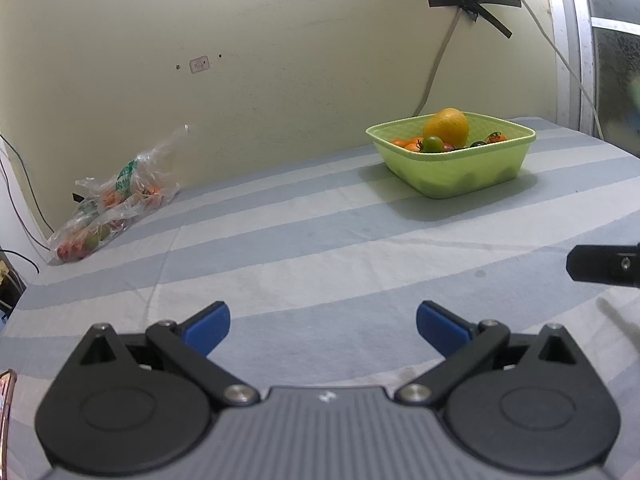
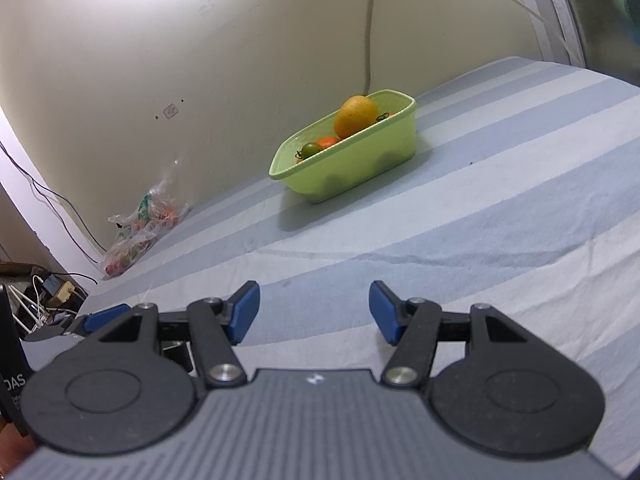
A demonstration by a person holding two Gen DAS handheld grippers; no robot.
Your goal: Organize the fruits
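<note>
The left gripper (image 1: pixel 323 328) and right gripper (image 2: pixel 314 312) both hover low over the bed (image 1: pixel 320 264) with blue pads spread wide and nothing between them. Ahead, on the blue-and-white striped sheet near the bed's far edge, a green basket (image 1: pixel 460 172) holds an orange (image 1: pixel 447 126) and small tomatoes (image 1: pixel 433 144). A clear plastic bag of fruit (image 1: pixel 108 208) lies at the far left corner against the pale yellow wall (image 1: pixel 240 40), where a taped cable (image 1: pixel 440 60) hangs.

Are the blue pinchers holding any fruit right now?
No. The left gripper and right gripper are both open and empty. The fruit sits in the green basket and plastic bag.
</note>
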